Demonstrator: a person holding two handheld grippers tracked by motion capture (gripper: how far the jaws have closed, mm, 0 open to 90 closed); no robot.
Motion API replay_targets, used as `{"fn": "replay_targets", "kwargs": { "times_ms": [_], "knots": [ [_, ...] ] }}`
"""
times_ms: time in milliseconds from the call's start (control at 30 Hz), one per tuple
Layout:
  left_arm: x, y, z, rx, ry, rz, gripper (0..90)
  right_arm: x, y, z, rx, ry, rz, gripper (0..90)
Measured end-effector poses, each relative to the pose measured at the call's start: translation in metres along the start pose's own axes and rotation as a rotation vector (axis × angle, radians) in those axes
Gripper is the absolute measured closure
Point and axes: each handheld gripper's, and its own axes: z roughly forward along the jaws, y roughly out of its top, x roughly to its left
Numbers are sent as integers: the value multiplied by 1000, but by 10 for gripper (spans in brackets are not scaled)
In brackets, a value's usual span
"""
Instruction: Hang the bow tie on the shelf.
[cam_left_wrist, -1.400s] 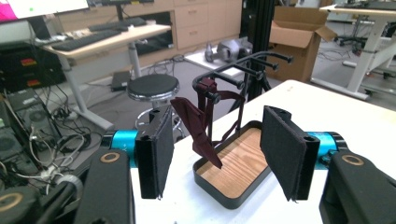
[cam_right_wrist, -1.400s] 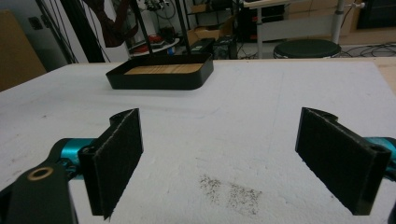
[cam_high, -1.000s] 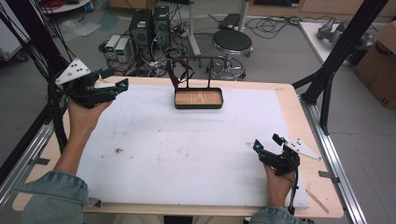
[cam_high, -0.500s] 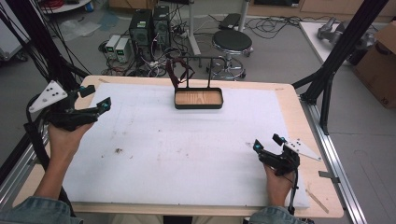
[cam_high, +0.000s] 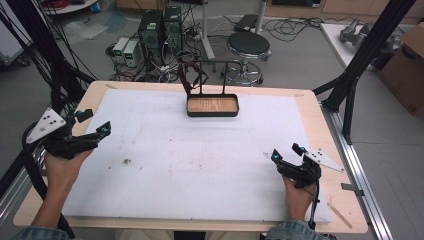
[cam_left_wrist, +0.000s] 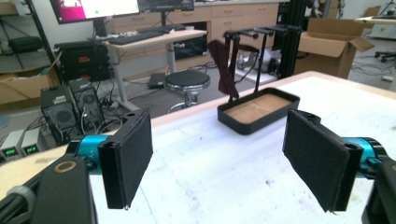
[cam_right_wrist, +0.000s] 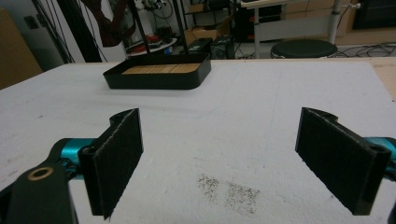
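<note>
Tray (cam_high: 212, 113): empty, desk's 12 o'clock edge, under a rack.
Left claw (cam_high: 95, 130): wide, empty; pulled back from 10 toward 8 o'clock.
Right claw (cam_high: 285, 153): wide, empty, unmoved at 4 o'clock.
Meaning: no grasp begun.

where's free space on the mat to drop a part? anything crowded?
Most of the white mat is bare: the whole middle, between the left gripper and right gripper, forward to the black tray. Bare strips also flank the tray on both sides. The far middle edge is crowded: the tray, its rack and the dark red cloth hanging on it.
</note>
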Motion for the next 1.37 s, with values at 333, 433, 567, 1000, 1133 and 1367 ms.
{"fn": "replay_targets", "kwargs": {
  "times_ms": [333,433,567,1000,1133,1367],
  "knots": [
    [-7,-37,3,70,27,-5,225,0,0,0,5,0,7,139],
    [-9,-51,4,85,36,-29,224,0,0,0,6,0,7,140],
    [-13,-64,4,103,64,-20,224,0,0,0,5,0,4,139],
    [-12,-82,4,128,101,-49,214,0,0,0,6,2,4,140],
    [-12,-83,5,138,105,-48,215,0,0,0,6,3,3,140],
    [-12,-84,5,139,108,-45,215,0,0,0,6,2,3,140]
  ]
}}
